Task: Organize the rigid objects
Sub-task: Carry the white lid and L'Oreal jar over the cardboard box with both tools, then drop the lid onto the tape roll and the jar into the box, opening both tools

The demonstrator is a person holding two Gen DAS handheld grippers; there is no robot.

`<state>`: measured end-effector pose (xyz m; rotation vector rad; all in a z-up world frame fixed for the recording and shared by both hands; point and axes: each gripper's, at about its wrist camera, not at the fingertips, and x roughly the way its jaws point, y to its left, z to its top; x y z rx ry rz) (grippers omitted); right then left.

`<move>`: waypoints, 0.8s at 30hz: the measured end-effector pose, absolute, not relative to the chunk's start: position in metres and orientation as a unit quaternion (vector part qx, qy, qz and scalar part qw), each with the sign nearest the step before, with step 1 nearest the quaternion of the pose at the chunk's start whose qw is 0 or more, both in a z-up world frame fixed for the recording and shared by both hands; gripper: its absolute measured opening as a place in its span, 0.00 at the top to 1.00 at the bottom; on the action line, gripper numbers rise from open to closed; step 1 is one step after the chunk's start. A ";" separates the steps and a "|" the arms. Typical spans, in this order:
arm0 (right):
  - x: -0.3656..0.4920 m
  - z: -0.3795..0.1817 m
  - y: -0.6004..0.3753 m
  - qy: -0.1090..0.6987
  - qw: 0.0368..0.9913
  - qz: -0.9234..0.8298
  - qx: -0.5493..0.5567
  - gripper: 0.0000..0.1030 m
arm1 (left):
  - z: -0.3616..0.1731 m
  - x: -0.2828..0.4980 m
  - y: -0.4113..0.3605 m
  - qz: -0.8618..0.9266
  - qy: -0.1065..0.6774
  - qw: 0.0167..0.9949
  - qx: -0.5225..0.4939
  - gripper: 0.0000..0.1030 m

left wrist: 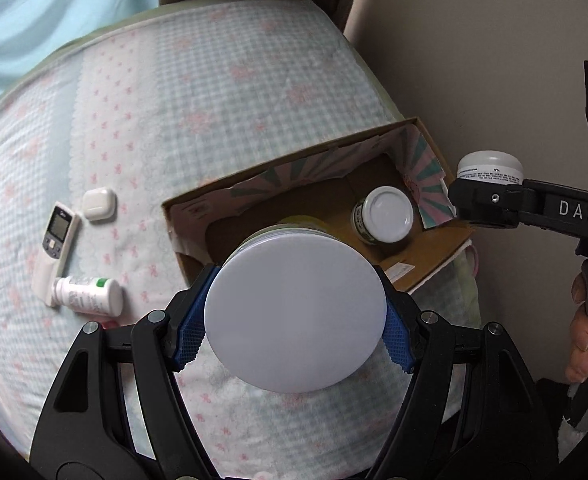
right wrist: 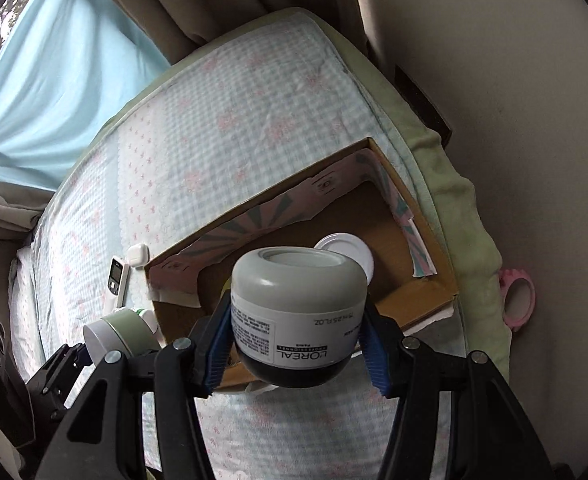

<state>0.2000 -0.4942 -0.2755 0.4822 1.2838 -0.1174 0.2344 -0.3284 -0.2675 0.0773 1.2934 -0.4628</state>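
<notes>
My left gripper (left wrist: 296, 322) is shut on a green jar with a white lid (left wrist: 294, 312), held above the near edge of an open cardboard box (left wrist: 438, 256) on the bed. My right gripper (right wrist: 296, 340) is shut on a white and black L'Oreal jar (right wrist: 298, 312), held upside down over the box (right wrist: 418, 300). The right gripper also shows in the left wrist view (left wrist: 486, 196) at the box's right side, and the left one in the right wrist view (right wrist: 73, 354). A small jar with a white lid (left wrist: 386, 216) stands inside the box.
A remote control (left wrist: 53, 248), a white earbud case (left wrist: 99, 204) and a lying white bottle (left wrist: 89, 295) rest on the bedcover (left wrist: 213, 100) left of the box. A wall (right wrist: 514, 120) runs along the right. A pink ring (right wrist: 516, 302) sits beside the bed.
</notes>
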 end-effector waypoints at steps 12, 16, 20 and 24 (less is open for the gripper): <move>0.247 -0.343 -0.528 0.603 0.769 -0.072 0.198 0.49 | -0.356 0.271 -0.392 -0.246 0.645 0.713 0.123 0.32; 0.257 -0.358 -0.532 0.604 0.768 -0.079 0.200 0.49 | -0.382 0.275 -0.398 -0.248 0.662 0.695 0.134 0.32; 0.264 -0.367 -0.531 0.604 0.767 -0.077 0.201 0.49 | -0.392 0.273 -0.401 -0.252 0.662 0.689 0.153 0.32; 0.269 -0.368 -0.529 0.603 0.769 -0.084 0.193 0.47 | -0.389 0.269 -0.404 -0.261 0.660 0.686 0.162 0.23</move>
